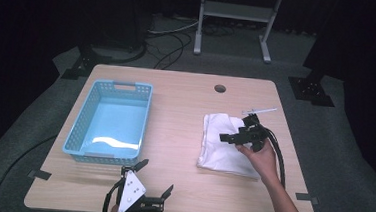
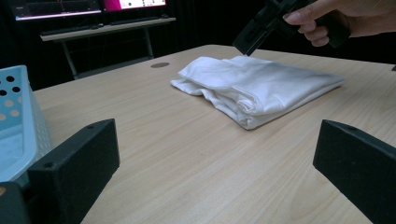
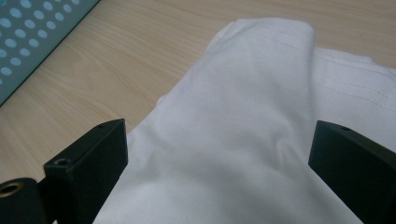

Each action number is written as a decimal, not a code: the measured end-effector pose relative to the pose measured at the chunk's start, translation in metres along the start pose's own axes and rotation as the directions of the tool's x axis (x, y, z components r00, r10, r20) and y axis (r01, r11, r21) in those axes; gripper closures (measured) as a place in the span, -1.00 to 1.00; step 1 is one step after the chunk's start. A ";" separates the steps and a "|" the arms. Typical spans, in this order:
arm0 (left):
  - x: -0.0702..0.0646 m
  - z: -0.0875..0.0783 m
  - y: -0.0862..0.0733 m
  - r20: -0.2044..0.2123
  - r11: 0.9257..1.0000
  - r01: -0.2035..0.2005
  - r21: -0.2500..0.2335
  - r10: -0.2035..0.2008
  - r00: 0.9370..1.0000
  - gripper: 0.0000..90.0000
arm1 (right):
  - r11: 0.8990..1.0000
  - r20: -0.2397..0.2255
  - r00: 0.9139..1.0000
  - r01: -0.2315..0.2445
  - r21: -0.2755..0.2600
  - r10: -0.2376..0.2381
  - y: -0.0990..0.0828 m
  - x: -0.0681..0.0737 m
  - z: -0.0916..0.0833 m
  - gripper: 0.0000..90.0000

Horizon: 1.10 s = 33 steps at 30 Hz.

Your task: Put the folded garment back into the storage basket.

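Looking down from the high view, a folded white cloth (image 1: 226,146) lies flat on the right half of the wooden surface (image 1: 179,135), its long axis running from the far edge toward the person's side, tilted slightly so the near end drifts right; the right tongs (image 1: 230,137) hover over the cloth's middle, held by a hand (image 1: 257,158) that reaches in from the bottom right, and they point left across the cloth, jaws apart. A light blue perforated basket (image 1: 109,121) sits on the left half, well apart from the cloth, its long side also running away from the person. The left tongs (image 1: 156,178) rest low near the front edge, just in front of the basket, jaws spread wide and holding nothing. From the left gripper view, the two black jaws stand far apart at the bottom corners, and between them the cloth (image 2: 261,88) lies across the surface with a rolled fold facing the camera; the right tongs (image 2: 252,37) hang above its far side, and the basket's corner (image 2: 18,121) shows at the left. From the right gripper view, both jaws stand open just over the cloth (image 3: 243,135), with the basket wall (image 3: 32,37) at the upper left
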<state>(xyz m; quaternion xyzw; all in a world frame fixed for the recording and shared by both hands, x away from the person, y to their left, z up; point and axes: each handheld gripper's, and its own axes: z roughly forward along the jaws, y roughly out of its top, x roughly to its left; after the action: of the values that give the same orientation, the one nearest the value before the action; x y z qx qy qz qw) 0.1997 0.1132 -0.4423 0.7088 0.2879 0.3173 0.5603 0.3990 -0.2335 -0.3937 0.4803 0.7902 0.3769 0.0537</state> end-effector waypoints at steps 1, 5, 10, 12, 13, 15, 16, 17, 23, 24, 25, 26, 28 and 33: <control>0.000 0.000 0.000 0.000 1.000 0.000 0.000 0.000 1.000 -1.00 | 1.000 0.002 1.000 -0.002 0.003 0.002 0.000 0.000 0.001 -0.90; 0.000 0.000 0.000 0.000 1.000 -0.001 -0.001 0.001 1.000 -1.00 | 1.000 0.006 1.000 -0.010 0.011 0.010 -0.001 -0.003 0.004 -0.90; 0.000 0.000 0.000 0.000 1.000 -0.001 -0.002 0.001 1.000 -1.00 | 1.000 0.006 1.000 -0.013 0.022 0.013 -0.002 -0.005 0.007 -0.90; 0.000 0.000 0.000 0.000 1.000 0.000 -0.001 0.000 1.000 -1.00 | 0.999 0.004 1.000 -0.019 0.029 0.019 -0.003 -0.006 0.009 -0.90; 0.000 0.000 0.000 0.000 1.000 0.000 -0.001 0.000 1.000 -1.00 | 0.999 0.004 1.000 -0.019 0.029 0.019 -0.003 -0.006 0.009 -0.90; 0.000 0.000 0.000 0.001 1.000 0.000 -0.002 0.000 1.000 -1.00 | 0.999 0.006 1.000 -0.026 0.033 0.026 -0.004 -0.007 0.010 -0.90; 0.000 0.000 0.000 0.001 1.000 0.002 -0.003 -0.002 1.000 -1.00 | 0.999 0.005 0.999 -0.032 0.035 0.031 -0.004 -0.008 0.011 -0.90; 0.000 0.000 0.000 0.000 1.000 0.003 -0.005 -0.003 1.000 -1.00 | 0.999 0.006 1.000 -0.031 0.036 0.031 -0.004 -0.008 0.011 -0.90; 0.000 0.000 0.000 0.000 1.000 0.004 -0.003 -0.004 1.000 -1.00 | 0.998 0.024 1.000 -0.018 0.053 0.017 -0.005 -0.008 0.014 -0.90; 0.001 0.000 0.000 0.001 1.000 0.005 -0.003 -0.005 1.000 -1.00 | 0.998 0.024 1.000 -0.019 0.056 0.018 -0.006 -0.007 0.015 -0.90; 0.001 0.000 0.000 0.002 1.000 0.005 -0.002 -0.005 1.000 -1.00 | 0.998 0.025 1.000 -0.019 0.058 0.017 -0.006 -0.007 0.015 -0.90; 0.001 0.000 0.000 0.002 1.000 0.006 -0.001 -0.006 1.000 -1.00 | 0.998 0.027 0.999 -0.019 0.062 0.017 -0.006 -0.008 0.016 -0.90; 0.001 0.000 0.000 0.001 1.000 0.004 -0.001 -0.004 1.000 -1.00 | 0.998 0.029 0.999 -0.018 0.065 0.016 -0.007 -0.008 0.017 -0.90; 0.001 0.000 0.000 0.002 1.000 0.004 -0.001 -0.004 1.000 -1.00 | 0.996 0.056 0.998 -0.021 0.090 0.016 -0.009 -0.011 0.024 -0.90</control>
<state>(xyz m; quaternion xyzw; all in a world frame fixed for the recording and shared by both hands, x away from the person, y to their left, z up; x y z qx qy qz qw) 0.2004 0.1139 -0.4422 0.7084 0.2887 0.3155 0.5615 0.4086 -0.2316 -0.4194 0.5000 0.8001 0.3277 0.0500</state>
